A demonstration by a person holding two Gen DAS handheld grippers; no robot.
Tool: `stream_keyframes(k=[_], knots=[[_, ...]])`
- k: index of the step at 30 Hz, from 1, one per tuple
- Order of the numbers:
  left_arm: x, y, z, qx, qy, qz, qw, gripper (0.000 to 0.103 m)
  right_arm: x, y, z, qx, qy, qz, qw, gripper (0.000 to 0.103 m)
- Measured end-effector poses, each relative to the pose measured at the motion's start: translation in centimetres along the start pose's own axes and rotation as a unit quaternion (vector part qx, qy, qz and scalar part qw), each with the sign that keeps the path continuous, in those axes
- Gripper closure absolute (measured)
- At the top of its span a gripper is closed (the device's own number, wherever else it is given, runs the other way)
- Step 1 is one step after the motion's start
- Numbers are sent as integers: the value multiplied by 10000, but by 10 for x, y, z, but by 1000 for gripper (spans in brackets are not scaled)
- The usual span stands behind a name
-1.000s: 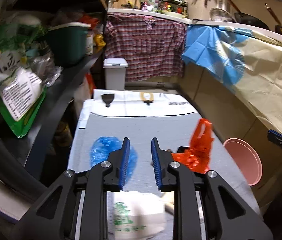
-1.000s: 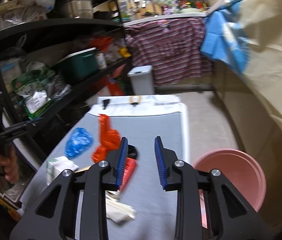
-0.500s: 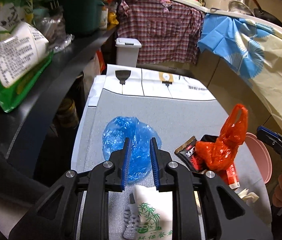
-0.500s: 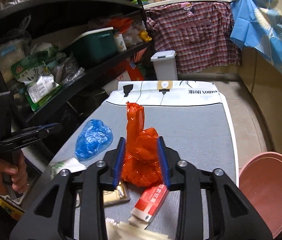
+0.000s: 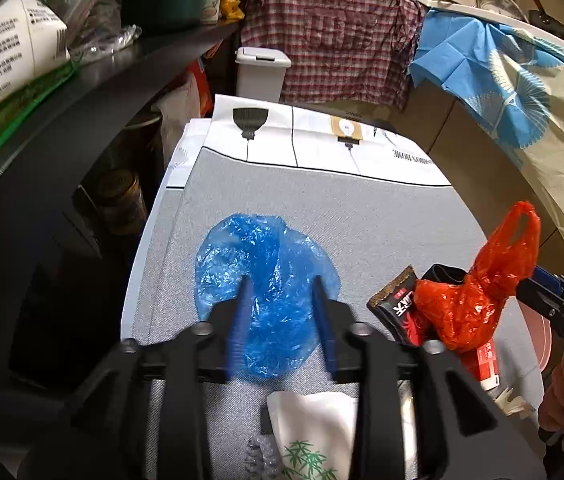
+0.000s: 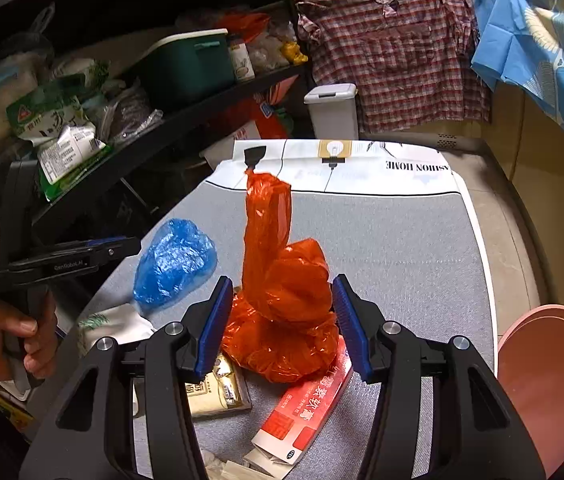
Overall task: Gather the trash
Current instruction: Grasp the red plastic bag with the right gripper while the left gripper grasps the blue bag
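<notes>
Two hand-held grippers are closing in on plastic bags lying on a grey table.

The orange bag [image 6: 282, 312] is sitting near the table's [image 6: 402, 248] right edge, its knotted handle standing upright and leaning slightly toward the far end. The right gripper [image 6: 279, 320] is reaching forward low over the surface, jaws spread wide on either side of the bag and not pressing it. The left gripper [image 5: 282, 320], blurred in its own view, is angling down over the flat blue bag [image 5: 265, 284] near the left edge, jaws parted around it (contact cannot be told). A red carton [image 6: 302, 412], a dark snack wrapper [image 5: 398, 304] and a white tissue pack [image 5: 314, 432] are crowding the near edge, and a pink basin [image 6: 550, 380] is sitting off the right edge.
</notes>
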State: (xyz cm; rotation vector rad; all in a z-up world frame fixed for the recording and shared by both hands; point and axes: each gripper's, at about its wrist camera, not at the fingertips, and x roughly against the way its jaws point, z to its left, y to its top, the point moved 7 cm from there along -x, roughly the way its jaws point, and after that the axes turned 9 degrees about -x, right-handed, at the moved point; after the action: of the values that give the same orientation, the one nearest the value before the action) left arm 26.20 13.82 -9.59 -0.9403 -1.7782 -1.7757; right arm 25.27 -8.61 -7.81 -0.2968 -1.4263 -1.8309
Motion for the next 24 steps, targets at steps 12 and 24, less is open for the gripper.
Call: stream_keyframes(k=[12,24], knots=[[-30,-13,3,-50,122,555,9984,63,-15,-10,-4,68,-158,216,9996,56],[-34,-7,-10,-140,141,667,9976,103,-9,-14,0,274,-175,176,9993,71]])
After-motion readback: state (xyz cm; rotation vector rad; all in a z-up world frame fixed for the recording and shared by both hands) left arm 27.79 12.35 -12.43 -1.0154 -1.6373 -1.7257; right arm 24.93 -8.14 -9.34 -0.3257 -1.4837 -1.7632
